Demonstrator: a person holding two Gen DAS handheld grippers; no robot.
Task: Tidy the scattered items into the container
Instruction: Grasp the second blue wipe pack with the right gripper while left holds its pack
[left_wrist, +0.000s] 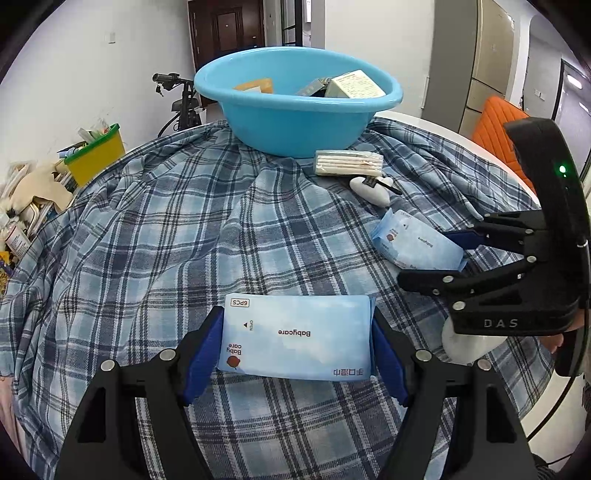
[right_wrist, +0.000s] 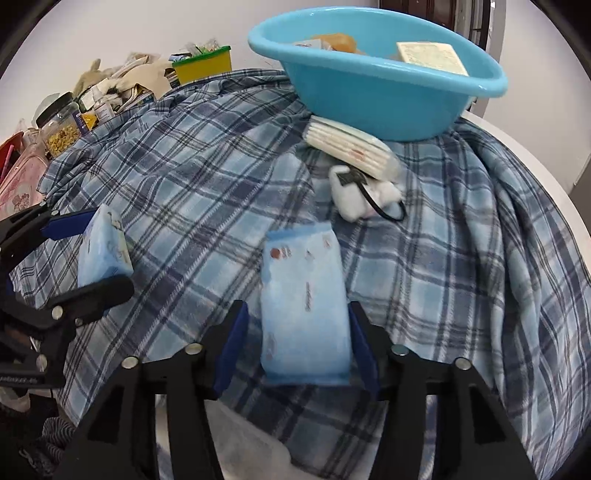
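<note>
Here, left tongs (left_wrist: 297, 345) clasping wipes pack (left_wrist: 295, 338), basin (left_wrist: 295, 110) beyond

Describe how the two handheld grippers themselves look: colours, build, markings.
Both are matte black plastic linkage frames with silver round pivot bolts and blue pads lining the finger tips. The left gripper shows this from its own camera. The right gripper, seen side-on, carries white "DAS" lettering, a curved black handle with a green indicator light, and a thin black cable.

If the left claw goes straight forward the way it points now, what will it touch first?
The Babycare wipes pack already sits between the left claw fingers, so it comes first. Beyond it lies bare plaid cloth, then probably the blue basin; depth is uncertain.
</note>
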